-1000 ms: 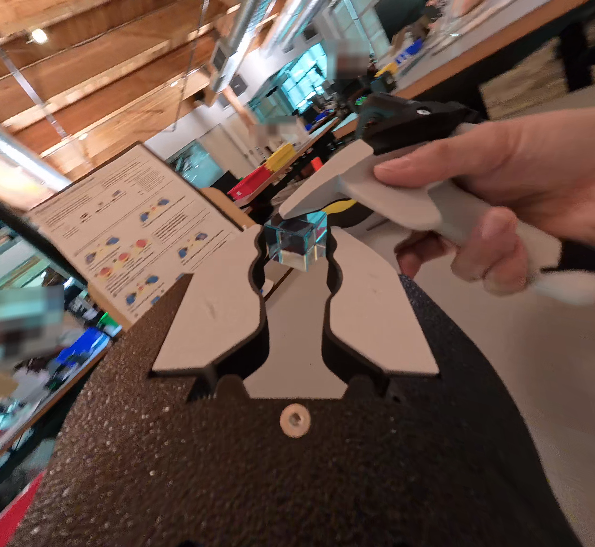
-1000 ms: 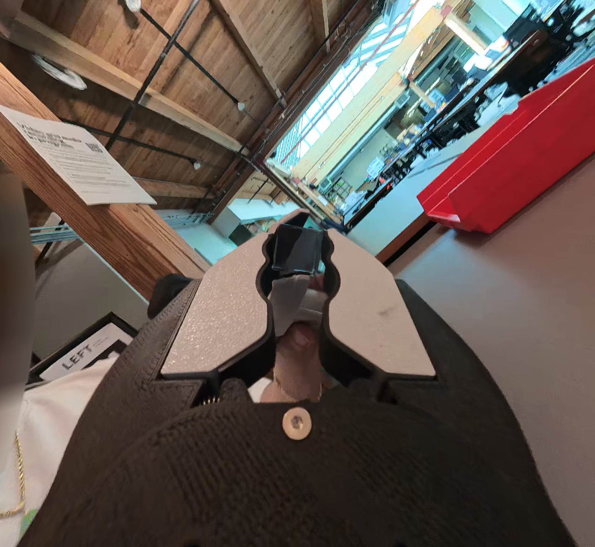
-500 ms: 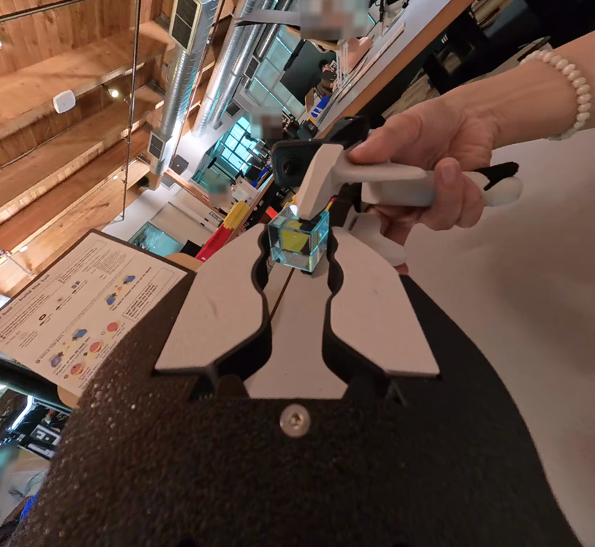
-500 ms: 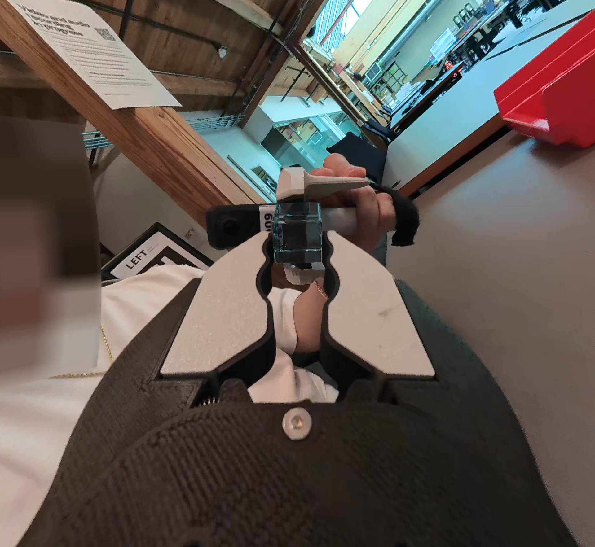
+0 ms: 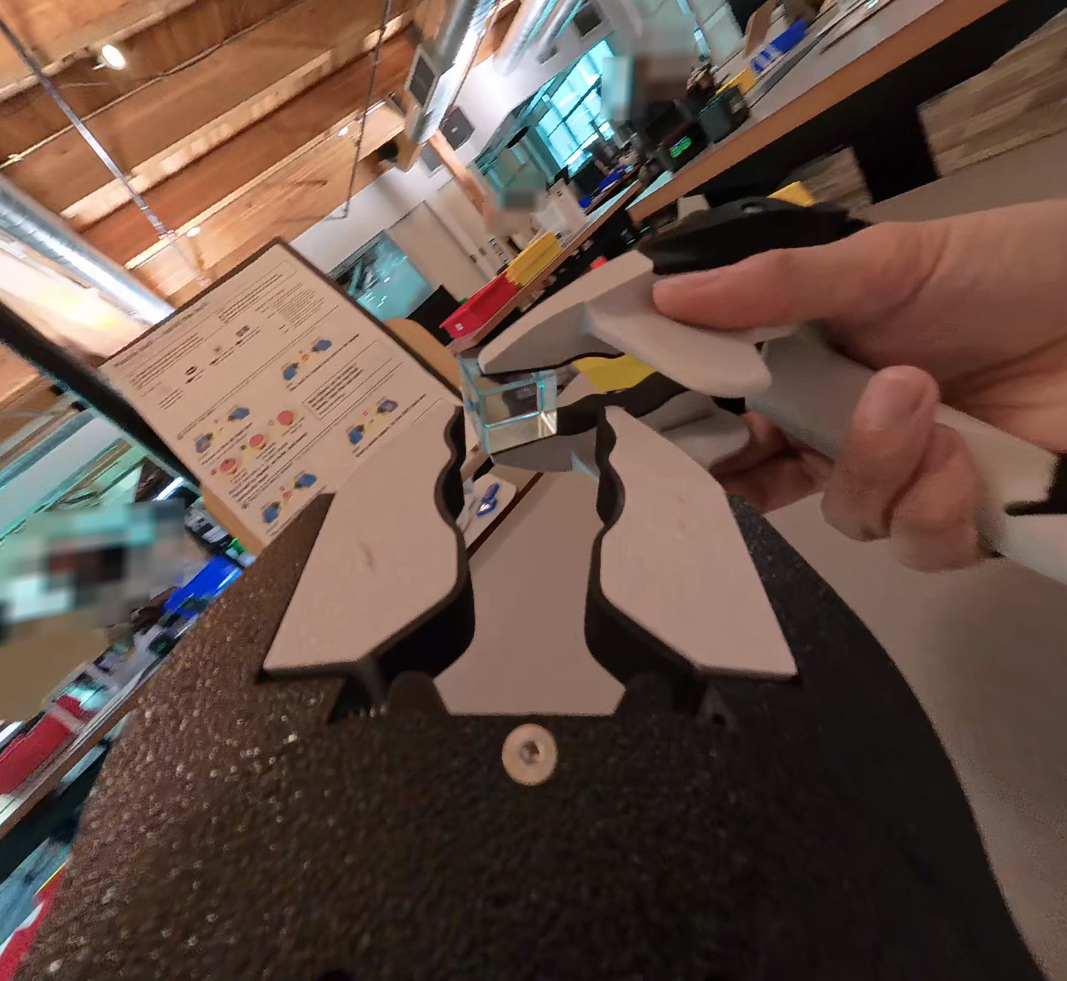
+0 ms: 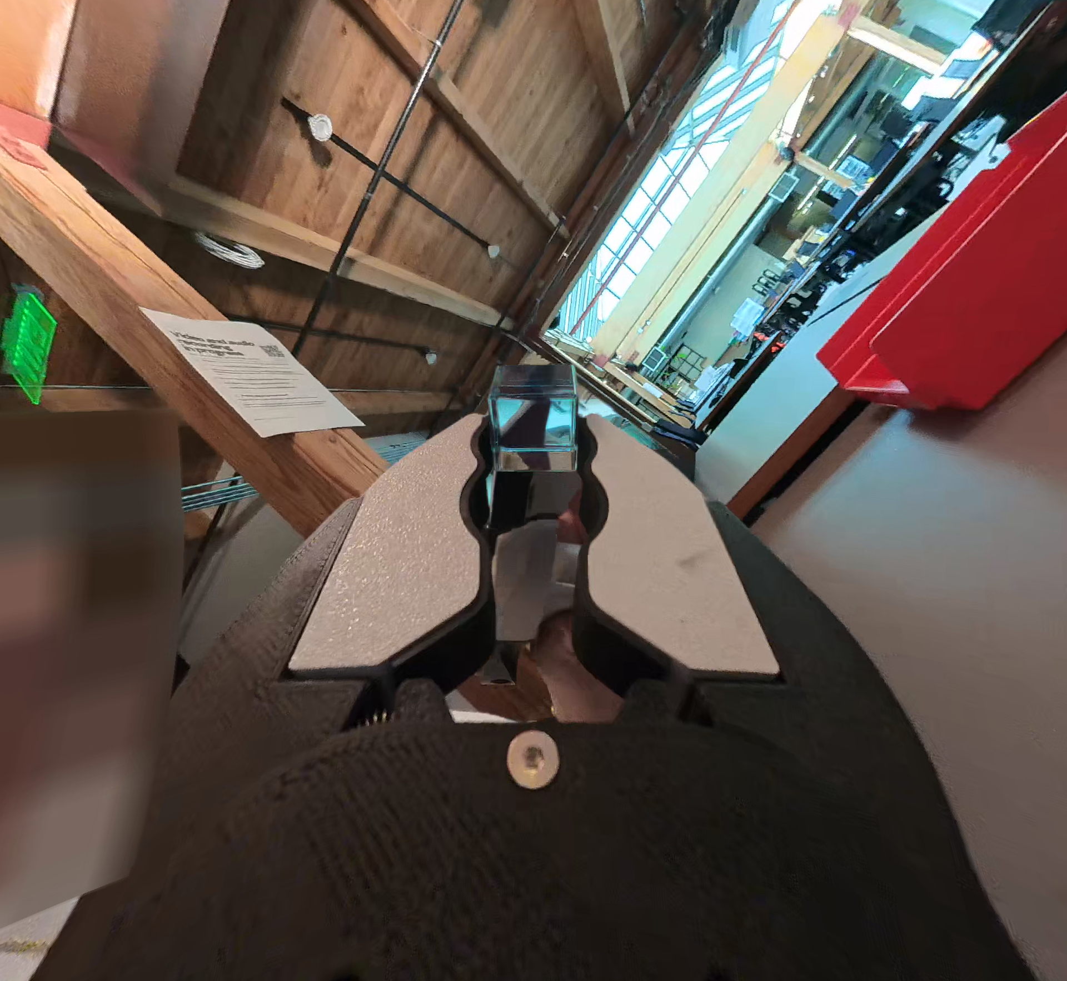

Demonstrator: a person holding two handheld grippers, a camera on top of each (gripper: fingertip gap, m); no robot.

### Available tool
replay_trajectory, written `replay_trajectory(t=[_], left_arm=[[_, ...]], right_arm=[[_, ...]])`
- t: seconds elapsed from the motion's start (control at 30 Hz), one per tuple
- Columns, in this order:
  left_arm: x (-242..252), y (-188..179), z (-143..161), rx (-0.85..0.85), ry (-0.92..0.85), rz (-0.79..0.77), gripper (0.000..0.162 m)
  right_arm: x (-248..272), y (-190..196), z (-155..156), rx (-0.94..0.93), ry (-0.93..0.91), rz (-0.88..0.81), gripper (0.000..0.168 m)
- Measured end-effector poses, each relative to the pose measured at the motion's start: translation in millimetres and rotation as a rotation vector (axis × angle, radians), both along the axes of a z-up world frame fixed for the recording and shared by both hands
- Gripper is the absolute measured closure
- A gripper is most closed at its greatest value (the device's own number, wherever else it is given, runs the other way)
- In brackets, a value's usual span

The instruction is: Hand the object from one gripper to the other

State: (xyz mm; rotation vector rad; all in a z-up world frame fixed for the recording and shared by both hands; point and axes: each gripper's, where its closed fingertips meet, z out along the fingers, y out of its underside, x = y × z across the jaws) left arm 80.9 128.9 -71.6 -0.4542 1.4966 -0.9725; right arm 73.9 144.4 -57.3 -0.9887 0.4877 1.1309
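Note:
A clear glass cube (image 5: 519, 413) with blue-green edges sits pinched between the two grey fingers of my right gripper (image 5: 503, 412), which comes in from the right, held by a hand (image 5: 924, 347). My left gripper (image 5: 531, 428) is open. Its tips stand on either side of the cube, just below it and apart from it. In the right wrist view the cube (image 6: 532, 416) is clamped at the tips of my right gripper (image 6: 532, 437). A grey finger (image 6: 528, 566) of the left gripper shows below the cube, between the right jaws.
A grey table (image 5: 895, 693) lies under both grippers and also shows in the right wrist view (image 6: 924, 636). A red bin (image 6: 970, 284) stands on it to the right. A printed instruction board (image 5: 260, 393) stands to the left. A wooden beam (image 6: 115, 284) carries a paper sheet. Both grippers' tips are close together, under 4 cm apart.
My left gripper has opened and let go of the cube, which it gripped half a second ago. The right gripper keeps hold of the cube. Both views have swung.

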Motion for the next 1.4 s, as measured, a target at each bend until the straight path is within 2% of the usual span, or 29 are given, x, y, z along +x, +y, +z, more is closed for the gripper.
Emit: replay_trajectory(t=[0.07,0.1,0.13,0.17,0.3,0.37,0.4,0.47,0.53,0.6,0.67,0.83,0.97,1.13,1.4], left_arm=[[3,2,-2,0.007,-0.029,0.069,0.120],[3,3,0,0.002,-0.056,0.096,0.124],[2,6,3,-0.015,-0.081,0.126,0.134],[1,7,5,-0.026,-0.094,0.138,0.135],[2,6,3,-0.061,-0.051,0.073,0.136],[1,9,4,-0.081,-0.027,0.032,0.136],[0,10,5,-0.087,-0.007,-0.002,0.136],[-3,11,3,-0.090,0.063,-0.091,0.136],[-13,4,-7,-0.076,0.191,-0.253,0.136],[-29,-3,-16,-0.116,0.340,-0.437,0.136],[-41,-4,-18,-0.231,0.468,-0.575,0.136],[-66,-9,-20,-0.478,0.768,-0.843,0.136],[-74,-12,-23,-0.624,0.961,-0.954,0.137],[-81,-11,-28,-0.734,1.121,-1.064,0.136],[-74,-9,-36,-0.787,1.165,-1.043,0.136]], right_arm=[[-5,1,2,0.008,-0.012,-0.009,0.141],[-4,1,3,0.009,-0.021,-0.034,0.141],[-5,1,4,0.010,-0.034,-0.042,0.141],[-6,1,3,0.001,-0.051,-0.042,0.141],[-8,0,0,-0.061,-0.178,-0.053,0.141],[-3,-2,-5,-0.119,-0.267,-0.086,0.124],[0,-5,-5,-0.141,-0.313,-0.103,0.115],[3,-13,-3,-0.171,-0.433,-0.136,0.111],[0,-21,1,-0.176,-0.606,-0.171,0.101],[-7,-29,1,-0.179,-0.849,-0.218,0.093],[-14,-34,-6,-0.189,-1.119,-0.282,0.085],[-34,-32,-21,-0.171,-1.656,-0.404,0.097],[-48,-27,-29,-0.124,-1.910,-0.452,0.112],[-63,-27,-34,-0.066,-2.001,-0.407,0.126],[-56,-15,-46,-0.125,-2.017,-0.411,0.141]])
